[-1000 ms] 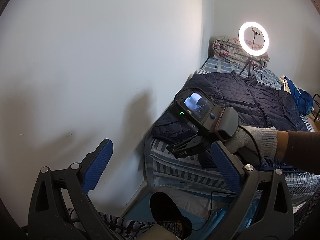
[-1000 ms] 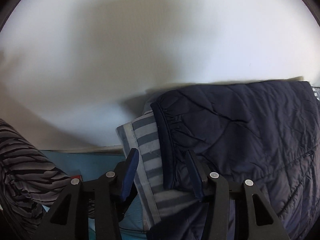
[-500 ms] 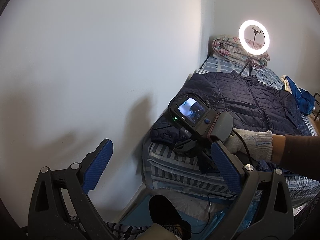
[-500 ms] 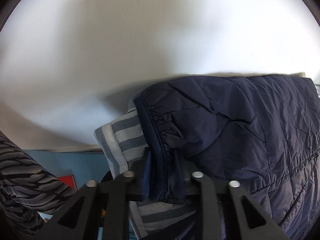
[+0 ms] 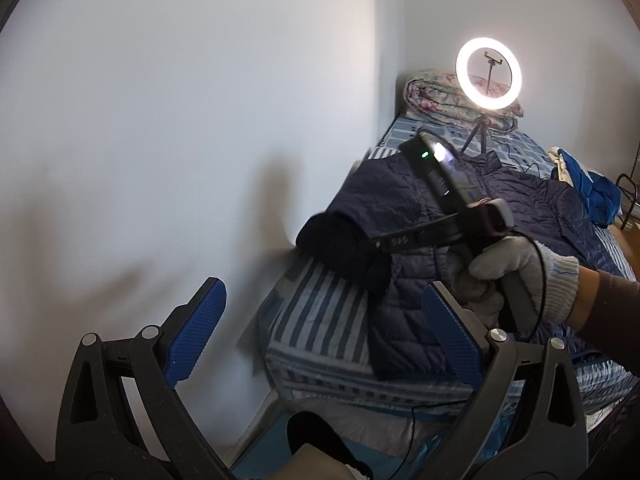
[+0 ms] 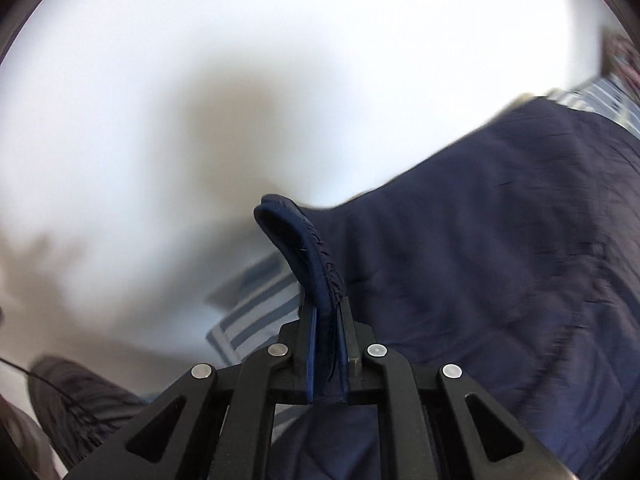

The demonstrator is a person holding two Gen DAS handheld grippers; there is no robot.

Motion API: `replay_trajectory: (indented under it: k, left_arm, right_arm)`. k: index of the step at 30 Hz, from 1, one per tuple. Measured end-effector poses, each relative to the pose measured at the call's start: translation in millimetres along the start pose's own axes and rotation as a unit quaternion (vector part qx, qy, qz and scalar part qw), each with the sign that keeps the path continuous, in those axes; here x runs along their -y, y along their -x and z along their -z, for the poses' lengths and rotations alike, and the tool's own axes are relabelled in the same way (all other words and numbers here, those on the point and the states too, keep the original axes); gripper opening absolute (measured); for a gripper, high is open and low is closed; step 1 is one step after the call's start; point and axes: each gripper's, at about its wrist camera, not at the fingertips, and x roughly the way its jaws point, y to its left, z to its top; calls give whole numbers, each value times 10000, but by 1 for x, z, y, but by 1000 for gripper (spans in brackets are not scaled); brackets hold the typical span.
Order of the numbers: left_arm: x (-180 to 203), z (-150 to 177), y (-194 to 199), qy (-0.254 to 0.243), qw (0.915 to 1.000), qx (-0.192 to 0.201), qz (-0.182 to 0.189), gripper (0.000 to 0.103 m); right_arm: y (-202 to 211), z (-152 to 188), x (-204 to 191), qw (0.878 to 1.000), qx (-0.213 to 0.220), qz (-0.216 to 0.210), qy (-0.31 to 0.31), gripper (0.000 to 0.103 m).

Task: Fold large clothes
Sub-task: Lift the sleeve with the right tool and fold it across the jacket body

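Cuff (image 6: 316, 264) clamped in the right gripper (image 6: 327, 356).
Jacket body (image 6: 500, 280) trails right of it; left gripper (image 5: 320, 344) gapes empty, farther off.

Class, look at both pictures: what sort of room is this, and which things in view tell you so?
Most likely a bedroom. A bed with a striped sheet stands against a white wall, a rolled quilt lies at its far end, and a dark padded jacket is spread on it.

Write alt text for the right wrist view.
The right gripper is shut on the elastic cuff of a navy quilted jacket, lifting the sleeve above a striped bed sheet. A white wall fills the blurred background.
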Motion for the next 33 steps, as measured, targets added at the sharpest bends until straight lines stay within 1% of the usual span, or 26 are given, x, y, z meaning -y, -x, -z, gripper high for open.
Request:
replay_trajectory:
  k: [4, 8, 11, 12, 13, 15, 17, 18, 21, 23, 25, 30, 33]
  left_arm:
    - [23, -29, -15, -81, 9999, 70, 3, 100]
    - [48, -69, -32, -5, 9998, 169, 142, 100]
    - [68, -95, -46, 7, 9990, 131, 425, 100]
    - [74, -102, -53, 32, 9978, 47, 656, 100]
    - [79, -108, -59, 72, 9969, -23, 788, 100]
    - [90, -116, -67, 95, 9970, -22, 773, 100]
    - [102, -120, -73, 21, 9974, 48, 717, 100]
    - [104, -120, -75, -1, 9975, 63, 699, 100]
    - [115, -120, -85, -12, 9977, 56, 678, 100]
    - [123, -118, -91, -17, 9975, -16, 702, 100]
    - [133, -117, -99, -46, 9967, -151, 802, 100]
    - [154, -112, -103, -332, 9960, -161, 816, 100]
    - [158, -109, -104, -360, 9954, -209, 863, 100]
  right_arm:
    - [48, -6, 47, 9979, 454, 117, -437, 6]
    - [92, -7, 88, 9936, 769, 398, -729, 6]
    - [110, -6, 108, 9887, 995, 559, -975, 6]
    - [114, -4, 117, 9868, 1062, 615, -1055, 6]
    - [122, -3, 127, 9847, 1139, 667, -1139, 6]
    - [134, -2, 149, 9800, 1277, 762, -1324, 6]
    - [142, 7, 178, 9744, 1394, 914, -1508, 6]
    - [149, 5, 184, 9722, 1435, 1001, -1554, 6]
    - [161, 14, 218, 9639, 1601, 1226, -1740, 6]
    - [165, 20, 246, 9567, 1705, 1342, -1938, 6]
    - [170, 24, 273, 9507, 1762, 1480, -2077, 6]
    - [181, 39, 320, 9373, 1840, 1776, -2366, 6]
    - [185, 50, 342, 9290, 1863, 1930, -2549, 6]
